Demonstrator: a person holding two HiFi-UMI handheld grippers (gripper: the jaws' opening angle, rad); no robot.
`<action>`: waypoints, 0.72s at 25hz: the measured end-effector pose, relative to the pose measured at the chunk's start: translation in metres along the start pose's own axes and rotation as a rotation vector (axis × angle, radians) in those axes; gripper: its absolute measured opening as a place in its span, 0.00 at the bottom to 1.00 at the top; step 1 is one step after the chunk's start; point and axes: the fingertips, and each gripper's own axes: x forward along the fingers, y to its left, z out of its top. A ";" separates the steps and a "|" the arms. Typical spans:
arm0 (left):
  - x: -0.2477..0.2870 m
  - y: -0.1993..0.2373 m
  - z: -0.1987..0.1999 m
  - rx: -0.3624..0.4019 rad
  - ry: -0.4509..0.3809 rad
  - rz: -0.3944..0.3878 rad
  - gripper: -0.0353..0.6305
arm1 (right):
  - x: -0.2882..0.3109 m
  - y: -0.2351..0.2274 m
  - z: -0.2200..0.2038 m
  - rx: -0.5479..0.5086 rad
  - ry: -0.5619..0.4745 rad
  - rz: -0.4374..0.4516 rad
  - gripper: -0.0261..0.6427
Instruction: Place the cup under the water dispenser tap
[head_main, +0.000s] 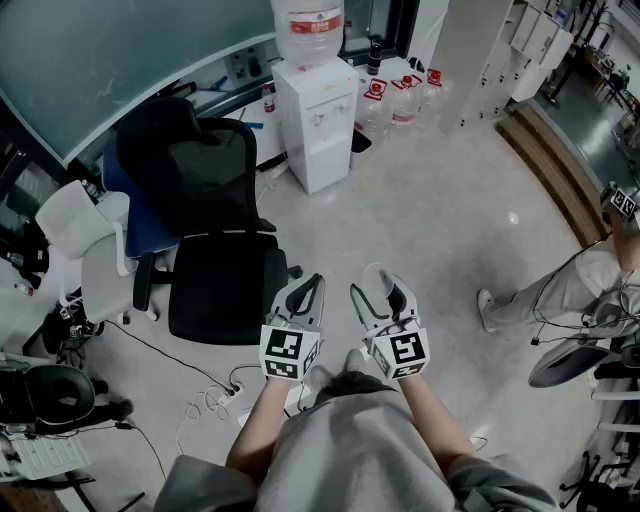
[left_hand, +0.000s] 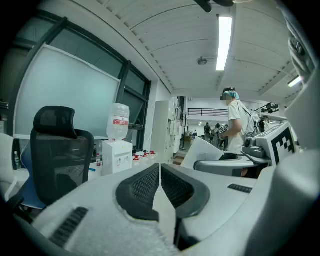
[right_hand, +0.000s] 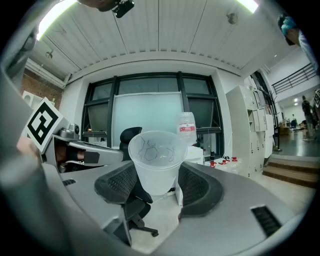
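A clear plastic cup (right_hand: 156, 161) stands upright between the jaws of my right gripper (right_hand: 156, 184), which is shut on its lower half. In the head view the cup (head_main: 380, 285) shows in the right gripper (head_main: 383, 297) just ahead of my body. My left gripper (head_main: 305, 297) is beside it, shut with nothing in it; its pads (left_hand: 150, 184) meet. The white water dispenser (head_main: 317, 120) with a bottle on top stands well ahead across the floor. It appears small in the left gripper view as the dispenser (left_hand: 117, 155) and behind the cup as the dispenser (right_hand: 192, 150).
A black office chair (head_main: 215, 240) stands to the left between me and the dispenser. White chairs (head_main: 85, 250) and cables lie further left. Spare water bottles (head_main: 400, 100) sit right of the dispenser. A person's legs (head_main: 560, 290) are at the right.
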 end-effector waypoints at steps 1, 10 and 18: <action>0.002 0.000 -0.001 -0.001 0.002 0.002 0.07 | 0.000 -0.002 -0.001 -0.001 -0.001 0.001 0.43; 0.034 -0.011 0.005 0.009 0.006 0.008 0.07 | 0.002 -0.036 -0.006 0.009 0.036 0.008 0.43; 0.072 -0.019 0.007 0.038 0.023 0.022 0.07 | 0.020 -0.072 -0.004 0.030 0.008 0.058 0.43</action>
